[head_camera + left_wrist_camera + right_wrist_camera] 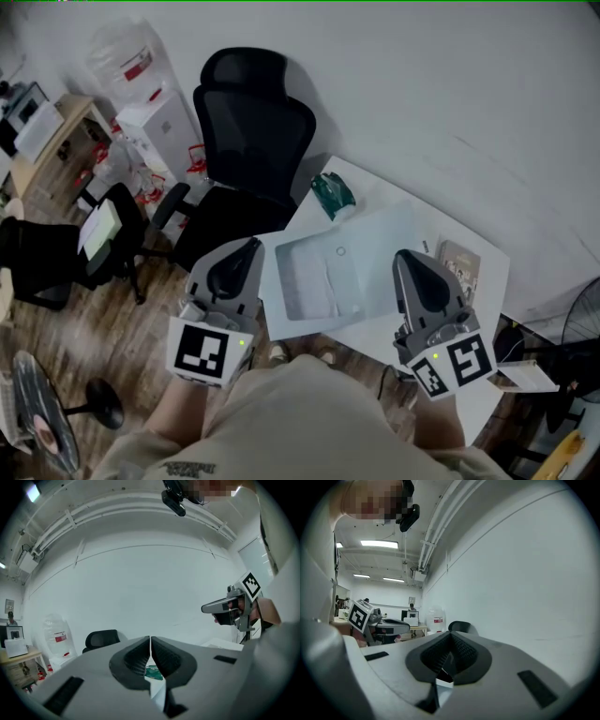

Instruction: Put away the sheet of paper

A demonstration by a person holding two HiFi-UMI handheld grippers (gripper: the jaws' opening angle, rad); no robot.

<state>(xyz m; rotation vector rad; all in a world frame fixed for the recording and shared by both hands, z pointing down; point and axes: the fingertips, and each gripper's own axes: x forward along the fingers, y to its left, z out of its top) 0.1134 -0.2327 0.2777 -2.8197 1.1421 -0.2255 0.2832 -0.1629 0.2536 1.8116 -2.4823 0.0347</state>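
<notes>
Paper (328, 277) on table (382, 200) — left tongs (150, 641), right tongs (451, 637) pinched together (bottle label (138, 64) unreadable).

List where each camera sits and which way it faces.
Head view: on the person's head, steeply down at table and sheet of paper; shows left tool, right tool, torso.
Left gripper view: on the left tool, along its closed jaws toward the white wall; right tool at right.
Right gripper view: on the right tool, along its closed jaws toward the wall; left tool at left.
Shared: all show the black chair.
</notes>
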